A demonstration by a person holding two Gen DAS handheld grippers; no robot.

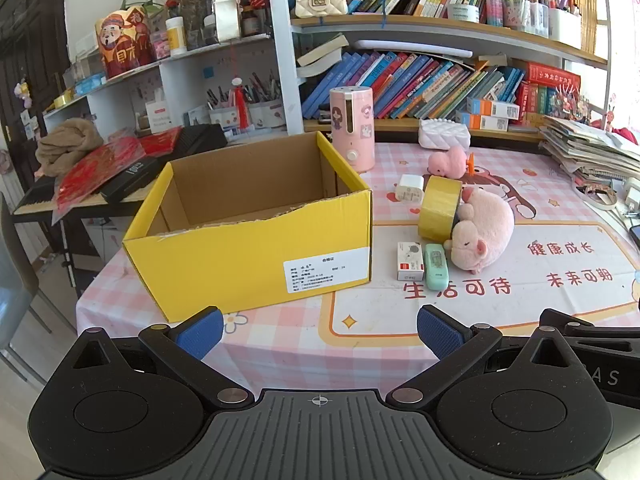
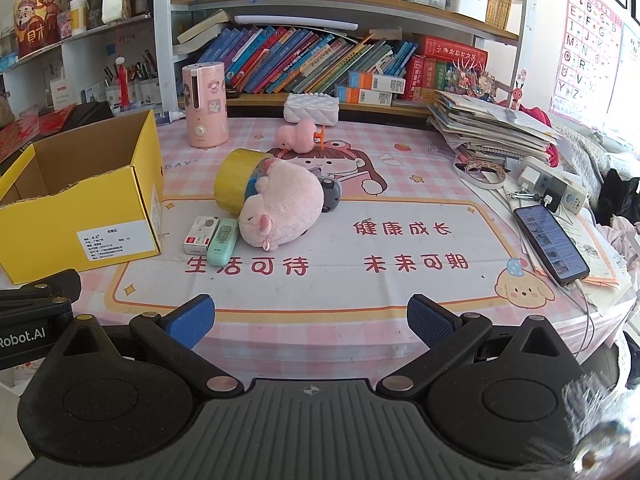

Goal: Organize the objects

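Observation:
An open yellow cardboard box (image 1: 256, 256) (image 2: 80, 216) stands on the table's left side, and nothing shows inside it. To its right lie a pink plush pig (image 1: 484, 232) (image 2: 284, 204), a roll of yellow tape (image 1: 438, 206) (image 2: 234, 182), a small white box (image 1: 410, 261) (image 2: 201, 236), a mint green case (image 1: 435, 266) (image 2: 223, 241), a white charger (image 1: 409, 189), a small pink toy (image 1: 448, 160) (image 2: 300, 138) and a grey round thing (image 2: 330, 194). My left gripper (image 1: 320, 334) hangs open before the box. My right gripper (image 2: 310, 322) is open over the mat's near edge.
A pink humidifier (image 1: 353, 128) (image 2: 205, 105) and a white quilted pouch (image 1: 444, 133) (image 2: 312, 108) stand at the back. At the right are a paper stack (image 2: 492, 124), a power strip (image 2: 556, 188) and a phone (image 2: 550, 244) on a cable. Bookshelves (image 2: 320, 60) rise behind the table.

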